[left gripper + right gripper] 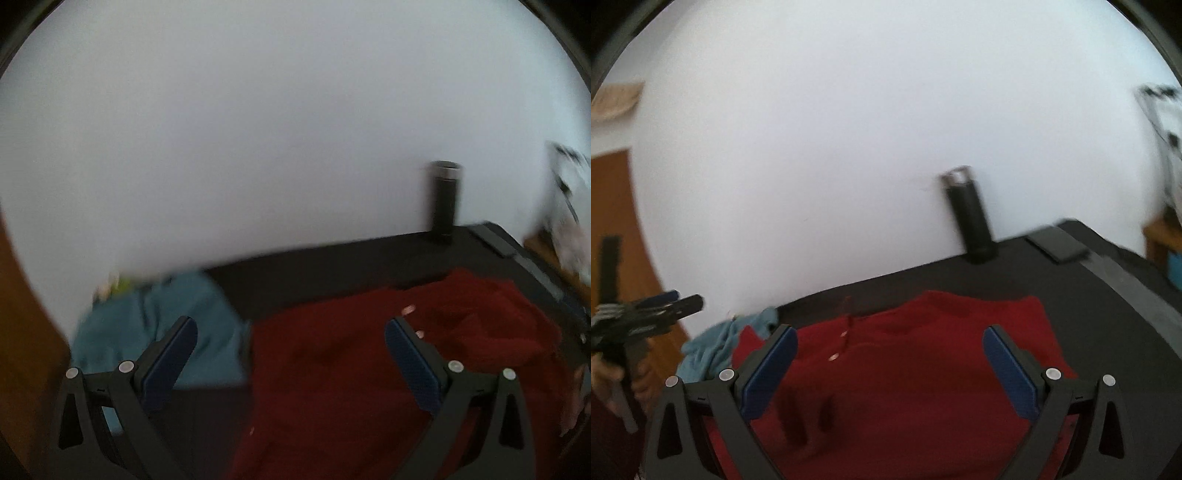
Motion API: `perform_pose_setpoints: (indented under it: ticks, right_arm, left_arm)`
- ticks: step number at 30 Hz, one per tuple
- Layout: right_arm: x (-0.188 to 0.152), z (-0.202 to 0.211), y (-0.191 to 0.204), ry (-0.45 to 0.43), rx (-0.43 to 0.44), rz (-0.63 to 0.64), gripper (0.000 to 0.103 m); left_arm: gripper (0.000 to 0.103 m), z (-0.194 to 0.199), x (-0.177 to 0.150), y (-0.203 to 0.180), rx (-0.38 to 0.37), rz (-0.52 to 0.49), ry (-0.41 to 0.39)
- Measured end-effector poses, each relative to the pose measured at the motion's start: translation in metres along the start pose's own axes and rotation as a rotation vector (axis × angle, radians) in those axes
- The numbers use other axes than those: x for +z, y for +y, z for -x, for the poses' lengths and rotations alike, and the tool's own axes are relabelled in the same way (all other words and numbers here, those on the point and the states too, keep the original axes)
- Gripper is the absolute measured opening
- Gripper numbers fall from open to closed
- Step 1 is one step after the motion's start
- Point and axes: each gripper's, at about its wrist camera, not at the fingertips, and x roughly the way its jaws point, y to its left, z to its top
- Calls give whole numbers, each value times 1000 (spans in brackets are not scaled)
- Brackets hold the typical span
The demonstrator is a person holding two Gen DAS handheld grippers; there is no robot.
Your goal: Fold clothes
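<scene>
A dark red buttoned garment (369,369) lies spread on the black table (332,273); it also fills the lower middle of the right wrist view (905,369). A teal garment (155,325) lies crumpled to its left, seen small in the right wrist view (716,343). My left gripper (291,332) is open and empty, hovering over the red garment's left edge. My right gripper (890,343) is open and empty above the red garment. The left gripper also shows from the side at the far left of the right wrist view (683,301).
A black bottle with a silver band (445,199) stands at the table's back edge against the white wall, also in the right wrist view (971,218). A flat dark device (1056,243) lies at the back right corner. Orange wood (26,314) is on the left.
</scene>
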Motion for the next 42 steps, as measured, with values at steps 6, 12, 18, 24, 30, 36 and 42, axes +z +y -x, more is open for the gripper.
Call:
perform_pose_setpoints:
  ticks: [6, 12, 18, 24, 30, 36, 42]
  right_arm:
    - [-13, -10, 21, 75, 21, 102, 102]
    - [-23, -20, 25, 113, -11, 173, 102]
    - [-23, -18, 36, 170, -35, 162, 102]
    - [-54, 12, 112, 282, -12, 447, 102]
    - [-107, 4, 159, 434, -168, 694, 100]
    - [-99, -2, 134, 484, -231, 602, 22]
    - [-52, 18, 149, 327, -269, 656, 18]
  left_arm:
    - [102, -37, -50, 62, -56, 252, 115]
    - [102, -66, -84, 75, -125, 350, 174]
    - [102, -76, -92, 81, -119, 365, 210]
    - [102, -70, -94, 83, -150, 406, 236]
    - [102, -69, -94, 88, -154, 434, 235]
    - [102, -80, -104, 103, -131, 517, 288]
    - [102, -78, -105, 104, -115, 516, 281]
